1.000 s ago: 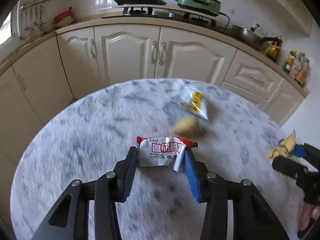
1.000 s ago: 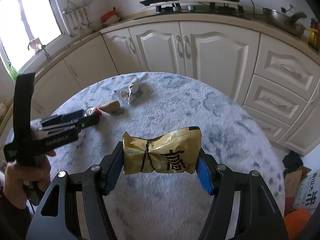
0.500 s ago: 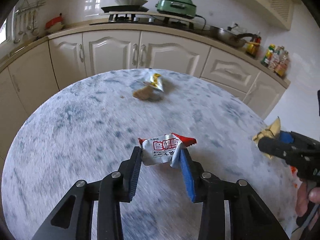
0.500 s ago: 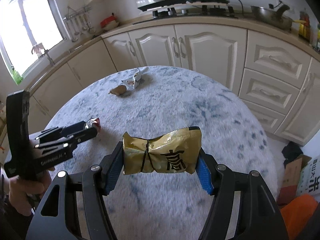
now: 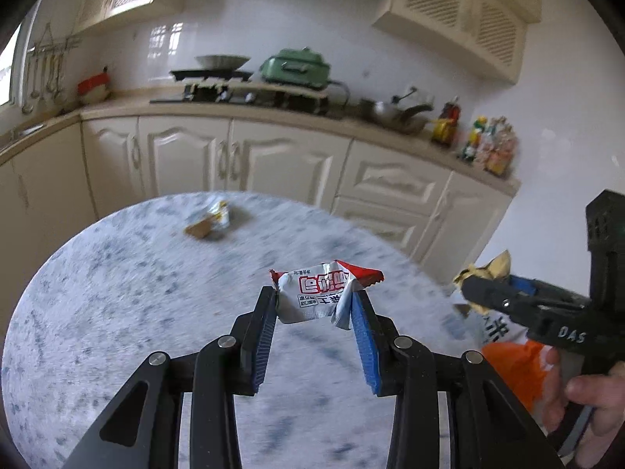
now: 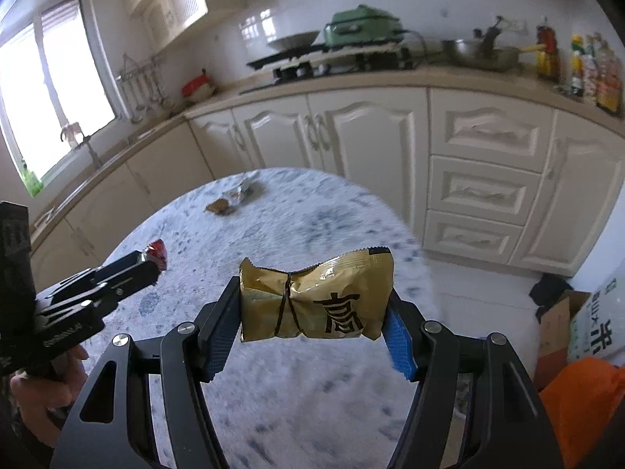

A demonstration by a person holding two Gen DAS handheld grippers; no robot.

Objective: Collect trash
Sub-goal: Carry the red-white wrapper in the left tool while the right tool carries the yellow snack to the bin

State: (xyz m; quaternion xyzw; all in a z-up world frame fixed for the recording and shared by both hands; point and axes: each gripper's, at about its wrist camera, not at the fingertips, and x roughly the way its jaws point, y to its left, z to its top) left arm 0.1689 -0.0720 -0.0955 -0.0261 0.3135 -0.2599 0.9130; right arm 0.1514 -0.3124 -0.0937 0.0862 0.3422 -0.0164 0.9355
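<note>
We carry both pieces toward orange bag (image 6: 582,402) at right, beside table (image 5: 117,293); keep grips firm, release only over opening. Left gripper (image 5: 314,308) clamps white-red wrapper (image 5: 320,297), jaws narrowed onto it. Right gripper (image 6: 312,324) pinches gold packet (image 6: 316,301), wider. Crumpled wrapper (image 5: 213,219) waits at table's far side.

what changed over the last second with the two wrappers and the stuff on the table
Both tongs have pulled back and lifted away from the table: the leftover wrapper and brown scrap now look farther off, and more of the upper cabinets shows. An orange bag has come into view at the right. Unchanged: the left tongs stay clamped on the red and white wrapper, the right tongs on the gold wrapper.
</note>
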